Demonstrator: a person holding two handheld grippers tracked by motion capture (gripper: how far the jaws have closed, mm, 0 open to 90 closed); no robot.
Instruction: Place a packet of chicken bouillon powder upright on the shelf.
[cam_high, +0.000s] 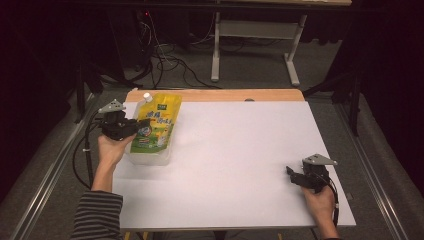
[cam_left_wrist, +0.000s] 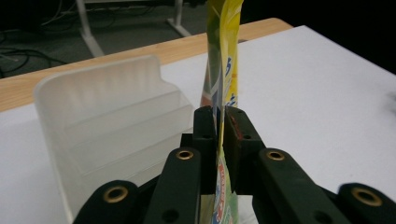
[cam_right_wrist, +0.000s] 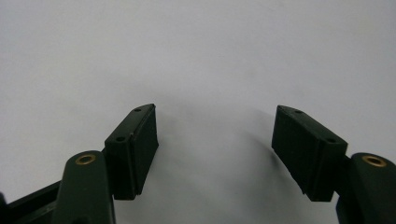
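glossy yellow-and-green film makes up the spouted pouch (cam_high: 154, 125) that we see in the high view, standing at the far left of the white table (cam_high: 235, 165) with its white cap at the top corner. it stands in or against a frosted plastic holder (cam_high: 150, 158); from above we cannot tell which. our left gripper (cam_high: 131, 128) meets the pouch from the left, its grey plate on top, the hand below it and a striped sleeve cut off by the bottom edge. our right gripper (cam_high: 292, 174) rests near the table's right front, well apart from the pouch. a bare wooden strip runs along the table's far edge, and cables and a desk frame lie on the dim floor behind.

in the left gripper view the matte black jaws are pressed together on the pouch (cam_left_wrist: 223, 70), seen edge-on as a thin upright sheet; its top is cut off by the frame and the print is too blurred to read. the holder (cam_left_wrist: 112, 126) stands just to the left, translucent, ribbed and stepped.

in the right gripper view our right gripper (cam_right_wrist: 215, 156) hangs over plain white tabletop, its jaws wide apart with nothing between them.
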